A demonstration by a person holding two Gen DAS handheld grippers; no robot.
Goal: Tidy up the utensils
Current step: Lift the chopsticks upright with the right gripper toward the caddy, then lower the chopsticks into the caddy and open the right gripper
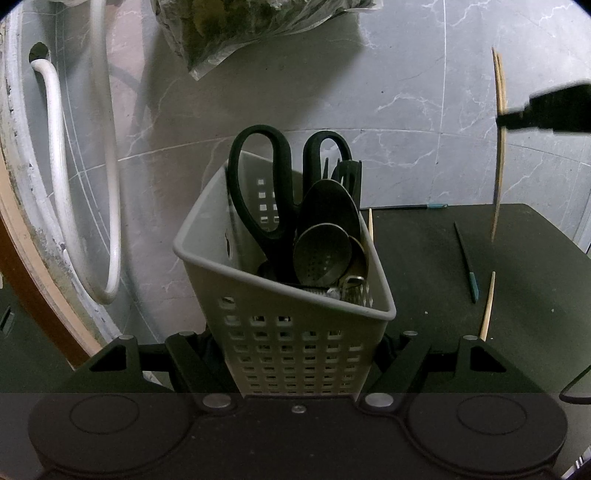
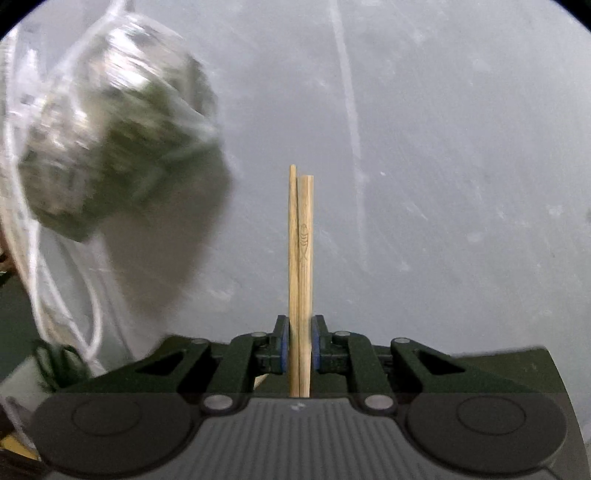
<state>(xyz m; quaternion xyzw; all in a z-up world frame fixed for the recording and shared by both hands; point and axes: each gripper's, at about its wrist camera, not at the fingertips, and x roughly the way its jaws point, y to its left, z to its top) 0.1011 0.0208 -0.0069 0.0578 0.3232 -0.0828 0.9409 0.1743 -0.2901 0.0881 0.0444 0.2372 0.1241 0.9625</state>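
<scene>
My left gripper (image 1: 299, 343) is shut on a grey perforated utensil caddy (image 1: 295, 332) and holds it by its lower wall. The caddy holds black scissors (image 1: 258, 177), metal spoons (image 1: 325, 243) and a black fork. My right gripper (image 2: 300, 343) is shut on a pair of wooden chopsticks (image 2: 301, 258) that stand upright between its blue pads. In the left wrist view the right gripper (image 1: 517, 120) holds the chopsticks (image 1: 498, 155) vertically at the far right, above the dark tabletop (image 1: 443, 258). A single wooden chopstick (image 1: 487, 306) and a dark chopstick with a teal end (image 1: 466, 262) lie on the table.
A grey marble wall (image 1: 369, 110) stands behind the table. A plastic bag of greens (image 1: 240, 26) hangs at the top, also blurred in the right wrist view (image 2: 110, 147). White hoses (image 1: 103, 184) hang at the left. Another teal-tipped stick (image 1: 410, 206) lies by the wall.
</scene>
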